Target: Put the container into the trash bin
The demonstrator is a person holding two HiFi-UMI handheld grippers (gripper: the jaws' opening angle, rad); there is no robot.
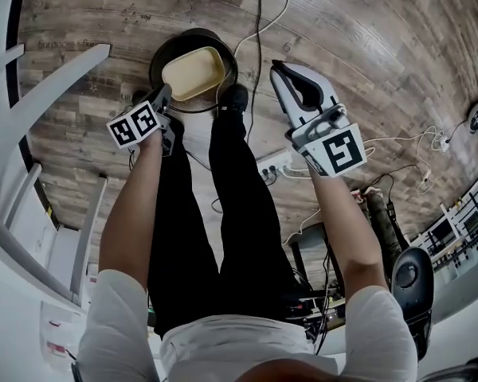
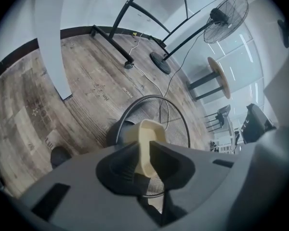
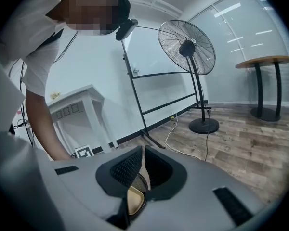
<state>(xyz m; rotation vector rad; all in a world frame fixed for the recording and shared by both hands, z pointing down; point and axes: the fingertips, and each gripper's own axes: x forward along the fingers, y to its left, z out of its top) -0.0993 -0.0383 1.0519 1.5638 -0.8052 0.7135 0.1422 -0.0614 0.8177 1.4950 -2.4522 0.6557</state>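
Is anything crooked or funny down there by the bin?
Only one thing: the cream container hangs tilted over the mouth of the black trash bin and is not down inside it, with one edge between the jaws of the left gripper. Nothing looks spilled or broken.

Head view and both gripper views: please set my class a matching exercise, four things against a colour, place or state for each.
Things:
1. container
2. trash bin
3. standing fan
4. right gripper

Descriptions:
a. black and round, on the wood floor
b. cream, its wall between the jaws of the left gripper
c. empty, jaws together
d. upright on a round base

Pairs: 1-b, 2-a, 3-d, 4-c
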